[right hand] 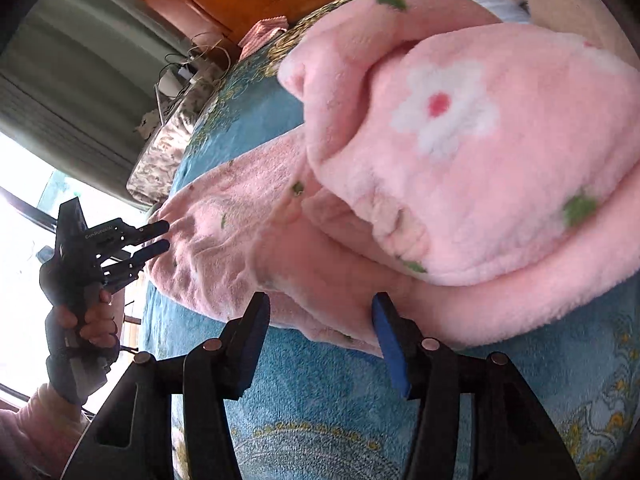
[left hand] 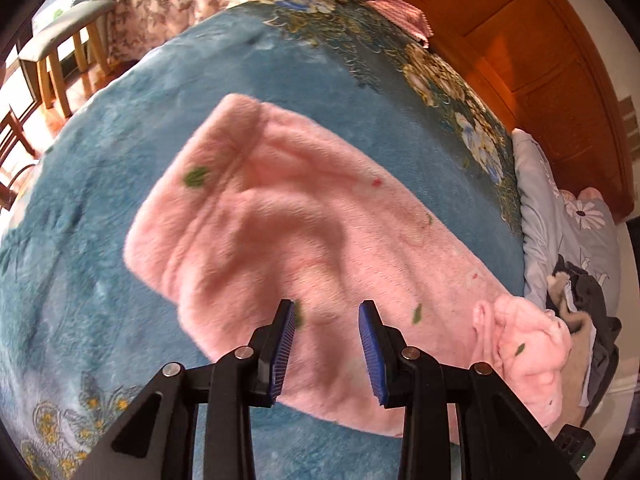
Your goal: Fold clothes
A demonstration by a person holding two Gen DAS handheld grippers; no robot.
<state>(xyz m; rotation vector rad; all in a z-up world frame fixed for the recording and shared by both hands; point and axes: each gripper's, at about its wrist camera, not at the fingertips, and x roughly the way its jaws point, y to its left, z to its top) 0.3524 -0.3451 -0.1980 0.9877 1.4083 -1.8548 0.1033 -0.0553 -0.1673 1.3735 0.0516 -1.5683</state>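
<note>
A pink fleece garment (left hand: 280,232) with small green and red marks lies spread on the blue blanket (left hand: 100,208). My left gripper (left hand: 328,312) is open, its blue pads just above the garment's near edge with nothing between them. In the right wrist view the garment (right hand: 460,168) is bunched, and a folded flap with a white flower lies on top. My right gripper (right hand: 320,304) is open at that bunched end's lower edge, holding nothing. The left gripper (right hand: 165,235) shows at the garment's far end, held by a gloved hand (right hand: 80,320).
A wooden headboard (left hand: 540,60) runs along the far side of the bed. A pillow (left hand: 560,220) and a heap of dark and beige clothes (left hand: 580,312) lie at the right. A chair (left hand: 60,52) stands off the bed's left. Curtain (right hand: 72,80) and a bright window (right hand: 24,220) lie beyond.
</note>
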